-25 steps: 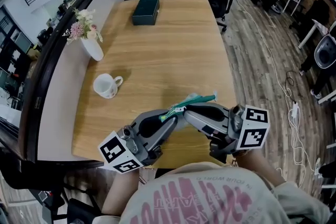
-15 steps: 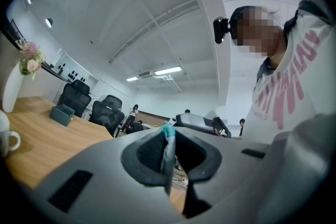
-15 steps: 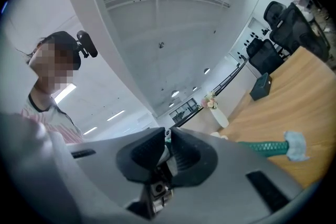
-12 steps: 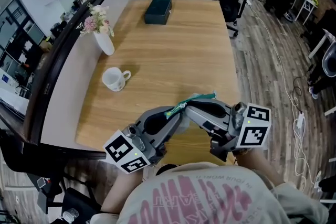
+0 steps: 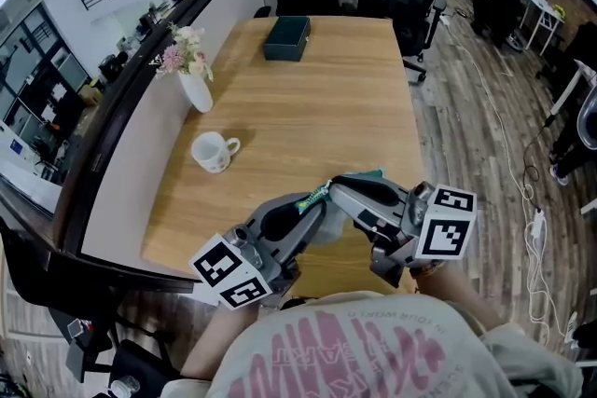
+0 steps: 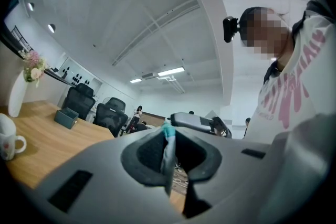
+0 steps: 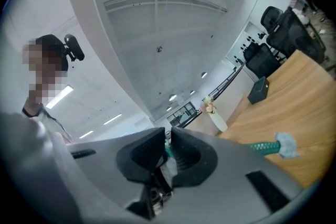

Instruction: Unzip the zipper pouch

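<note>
Zipper pouch held up between two hand-held grippers, over the near edge of the worktop.

The left hand-held gripper (image 5: 312, 205) has its jaws drawn almost together on a fold of the zipper pouch (image 5: 315, 197), and its own view shows pale grey-teal fabric pinched between the pads (image 6: 157, 152). The right hand-held gripper (image 5: 338, 189) meets it tip to tip, jaws likewise nearly closed on a teal bit of the pouch; whether that bit is the slider cannot be made out. A green zipper strip with a pale end tab (image 7: 283, 144) sticks out past the right gripper's side. The pouch hangs clear of the worktop (image 5: 317, 107). A white mug (image 5: 214, 151) stands near the left edge, a vase of flowers (image 5: 196, 89) further along that edge, and a dark box (image 5: 286, 38) by the far edge.
</note>
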